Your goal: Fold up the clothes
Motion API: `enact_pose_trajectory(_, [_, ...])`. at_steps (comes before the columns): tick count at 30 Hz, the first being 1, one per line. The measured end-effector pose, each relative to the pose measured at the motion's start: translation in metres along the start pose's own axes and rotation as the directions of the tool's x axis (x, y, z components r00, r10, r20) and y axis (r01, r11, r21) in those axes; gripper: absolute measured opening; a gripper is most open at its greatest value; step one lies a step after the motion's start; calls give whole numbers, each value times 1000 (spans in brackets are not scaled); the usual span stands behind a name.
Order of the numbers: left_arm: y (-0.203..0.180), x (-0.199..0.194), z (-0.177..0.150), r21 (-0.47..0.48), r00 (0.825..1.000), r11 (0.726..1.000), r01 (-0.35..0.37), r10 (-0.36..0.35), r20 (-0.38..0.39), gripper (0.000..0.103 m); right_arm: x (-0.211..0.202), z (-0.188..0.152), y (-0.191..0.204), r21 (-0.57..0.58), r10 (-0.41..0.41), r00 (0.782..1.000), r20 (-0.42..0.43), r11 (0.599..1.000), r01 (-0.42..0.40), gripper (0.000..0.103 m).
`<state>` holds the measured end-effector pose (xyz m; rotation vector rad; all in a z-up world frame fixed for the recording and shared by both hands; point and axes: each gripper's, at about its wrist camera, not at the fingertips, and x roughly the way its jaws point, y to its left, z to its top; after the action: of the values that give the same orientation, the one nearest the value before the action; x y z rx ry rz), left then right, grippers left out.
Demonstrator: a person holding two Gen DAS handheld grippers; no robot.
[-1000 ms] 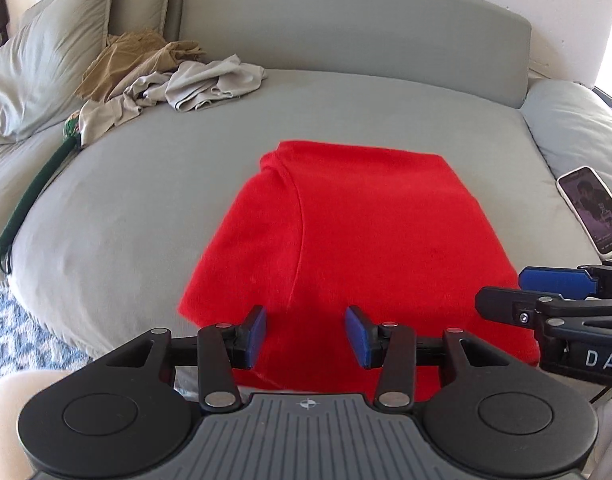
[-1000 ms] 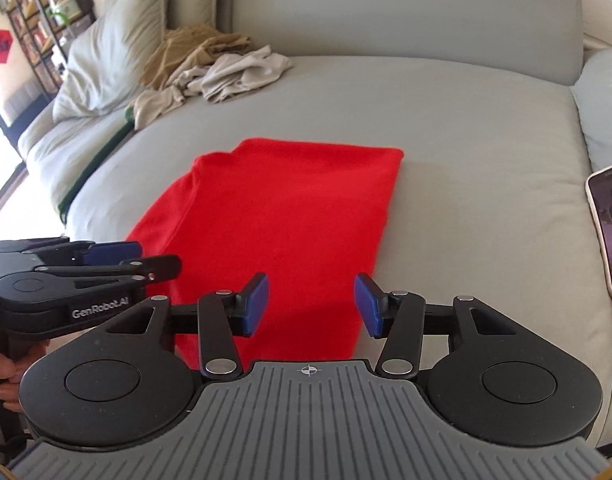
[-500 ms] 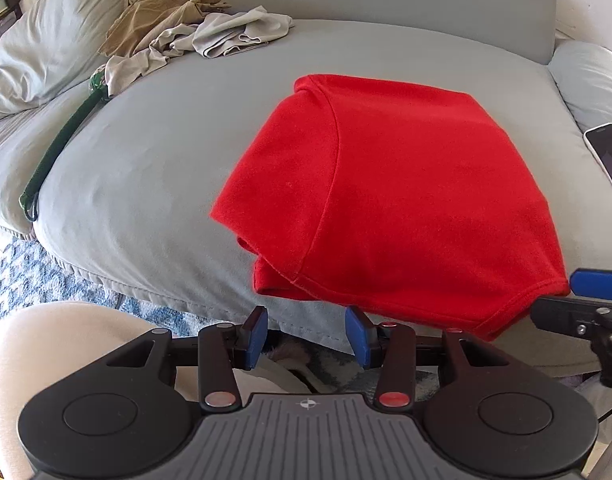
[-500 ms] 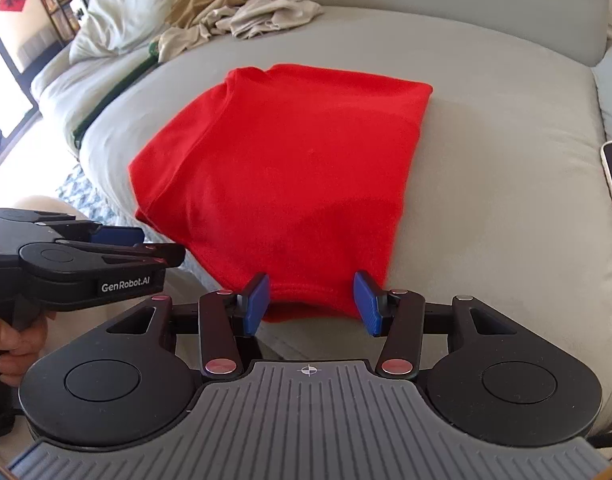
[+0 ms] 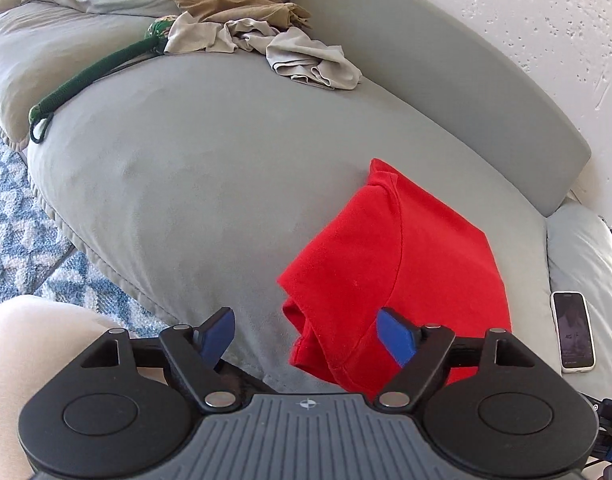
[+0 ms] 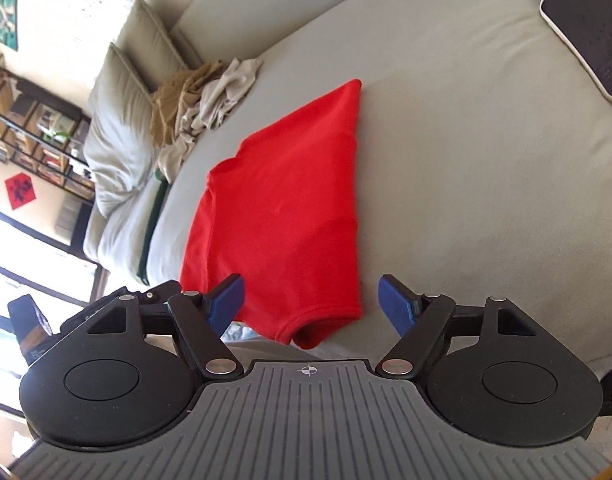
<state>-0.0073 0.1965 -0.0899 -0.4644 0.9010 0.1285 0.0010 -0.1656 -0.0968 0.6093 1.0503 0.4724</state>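
Observation:
A folded red garment (image 5: 393,276) (image 6: 282,216) lies on the grey couch seat (image 5: 194,168) (image 6: 465,160), its near edge at the front of the cushion. My left gripper (image 5: 306,338) hovers just short of that near left corner, jaws opening, nothing pressed between the blue pads. My right gripper (image 6: 310,304) hangs over the garment's near right corner, jaws also opening, pads clear of the cloth. A heap of tan and light grey clothes (image 5: 262,28) (image 6: 202,108) sits at the back of the seat. The left gripper's body (image 6: 66,320) shows at the lower left of the right wrist view.
A phone (image 5: 573,330) (image 6: 585,32) lies face up on the seat to the right of the red garment. A green strap (image 5: 94,74) runs along the gap beside the grey pillows (image 5: 78,8) (image 6: 122,128). Blue patterned rug (image 5: 18,220) below; a knee (image 5: 46,360) at lower left; shelves (image 6: 30,128).
Both grippers drew back from the red garment and rolled, tilting the views. Both pairs of jaws stand wider than before. The garment stays flat on the seat.

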Motion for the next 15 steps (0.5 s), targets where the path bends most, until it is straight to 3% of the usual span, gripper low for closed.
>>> enact_pose_trajectory(6, [7, 25, 3, -107, 995, 994, 36, -45, -85, 78, 9, 0, -2, 58, 52, 999, -1, 997, -52, 78])
enact_pose_trajectory(8, [13, 30, 4, -174, 991, 982, 76, -94, -94, 78, 12, 1, -5, 72, 53, 999, 4, 996, -53, 78])
enact_pose_trajectory(11, [23, 38, 6, -273, 978, 951, 148, -181, -100, 74, 16, 1, -9, 97, 53, 999, 9, 994, -54, 78])
enact_pose_trajectory(14, [32, 46, 6, -366, 953, 900, 237, -289, -93, 68, 20, 2, -15, 125, 56, 998, 10, 990, -57, 78])
enact_pose_trajectory(15, [33, 47, 5, -371, 952, 897, 240, -292, -89, 67, 21, 1, -17, 132, 55, 998, 11, 990, -56, 78])
